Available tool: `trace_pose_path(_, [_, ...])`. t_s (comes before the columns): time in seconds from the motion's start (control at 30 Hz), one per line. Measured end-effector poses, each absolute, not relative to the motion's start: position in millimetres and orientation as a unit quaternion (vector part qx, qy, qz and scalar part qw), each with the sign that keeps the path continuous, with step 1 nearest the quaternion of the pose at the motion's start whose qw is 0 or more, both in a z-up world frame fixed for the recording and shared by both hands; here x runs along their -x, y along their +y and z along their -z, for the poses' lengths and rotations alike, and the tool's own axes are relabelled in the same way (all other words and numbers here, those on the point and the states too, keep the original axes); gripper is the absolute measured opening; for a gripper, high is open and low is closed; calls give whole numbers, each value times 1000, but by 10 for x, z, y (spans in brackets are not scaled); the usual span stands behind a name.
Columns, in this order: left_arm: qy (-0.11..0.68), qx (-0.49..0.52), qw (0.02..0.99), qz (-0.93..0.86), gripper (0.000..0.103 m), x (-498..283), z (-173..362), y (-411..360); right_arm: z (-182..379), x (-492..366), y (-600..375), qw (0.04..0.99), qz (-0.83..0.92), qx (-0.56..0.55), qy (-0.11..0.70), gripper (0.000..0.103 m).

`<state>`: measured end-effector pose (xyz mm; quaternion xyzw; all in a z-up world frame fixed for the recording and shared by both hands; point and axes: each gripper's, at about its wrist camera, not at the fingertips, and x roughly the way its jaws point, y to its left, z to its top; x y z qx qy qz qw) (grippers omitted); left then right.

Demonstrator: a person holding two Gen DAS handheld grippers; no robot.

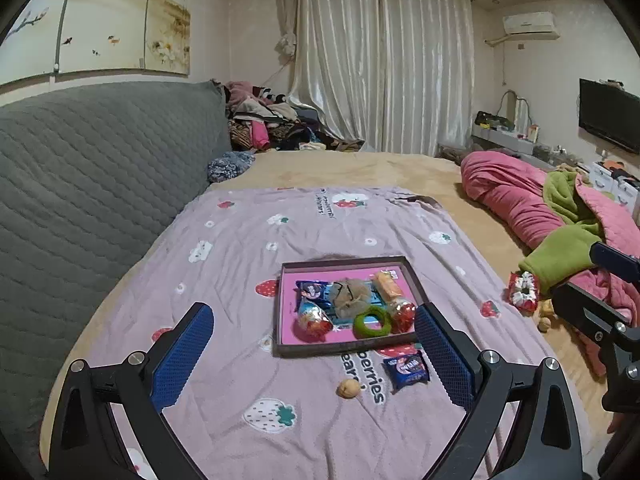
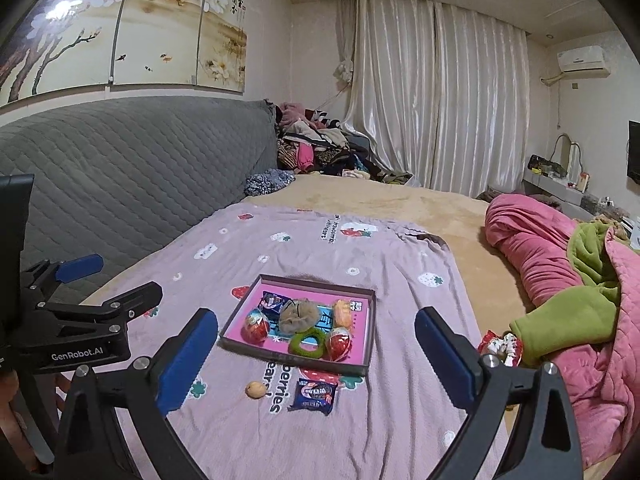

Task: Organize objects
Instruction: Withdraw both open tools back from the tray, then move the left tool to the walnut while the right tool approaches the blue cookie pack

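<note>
Reading "berries" on the blanket [image 1: 248,264], you find the blue snack packet [image 1: 407,370] just beside it, near the tray [image 1: 344,350]. Your left claw [image 1: 314,352] and right claw [image 2: 316,356] both hover wide open, empty, the packet lying ahead between their fingers.

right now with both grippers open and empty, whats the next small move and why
Probably bring the right gripper down over the blue snack packet and close on it. The packet lies outside the pink tray, just in front of its near rim, beside the small yellowish nut, and between the open fingers. The left gripper is open too, but the packet sits nearer its right finger.
</note>
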<state>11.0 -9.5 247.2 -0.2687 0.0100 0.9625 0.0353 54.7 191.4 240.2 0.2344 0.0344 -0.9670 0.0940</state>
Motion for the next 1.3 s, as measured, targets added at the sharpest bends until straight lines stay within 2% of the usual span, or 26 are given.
trace_pose_path(0.77, [-1,302,46,-952,100,-260,-1998,-86,-2010,-700,1971,91,959,-268,32,100])
trace_pose_path(1.3, [27,370,46,-927,100,102,-1043,112,-1188,-445,1930,93,935,-338,50,100])
